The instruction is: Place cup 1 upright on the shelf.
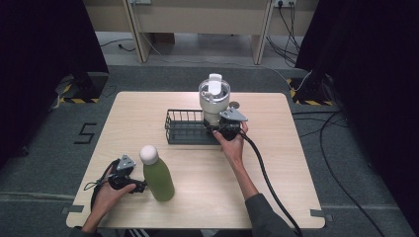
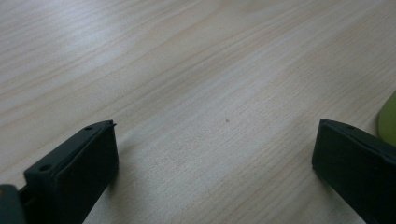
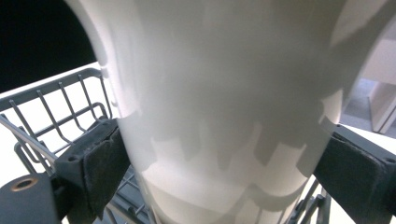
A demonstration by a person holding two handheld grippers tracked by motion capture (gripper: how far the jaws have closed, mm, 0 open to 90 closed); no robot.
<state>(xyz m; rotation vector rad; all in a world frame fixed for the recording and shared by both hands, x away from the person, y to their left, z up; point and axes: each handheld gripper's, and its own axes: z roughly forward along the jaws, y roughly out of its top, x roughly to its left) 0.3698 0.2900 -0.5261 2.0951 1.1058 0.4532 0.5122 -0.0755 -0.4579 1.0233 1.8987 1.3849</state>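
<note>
A white tumbler [image 1: 214, 96] with a lid stands upright at the right end of a black wire basket [image 1: 184, 140] in the middle of the table. My right gripper [image 1: 216, 126] is shut on the tumbler's lower body. In the right gripper view both pads press the tumbler [image 3: 224, 70], with the basket's wires [image 3: 51, 107] behind at left. A green bottle [image 1: 158, 177] with a white cap stands near the front left. My left gripper [image 1: 141, 186] sits just left of it, low over the wood. It is open [image 2: 217, 123] around bare table, and the bottle's edge [image 2: 390, 116] shows beside the right jaw.
A small round disc [image 1: 233, 104] lies on the table just right of the tumbler. The right gripper's thick cable [image 1: 267, 177] runs across the table's front right part. Black curtains flank both sides, and a "5" [image 1: 85, 133] is marked on the floor at left.
</note>
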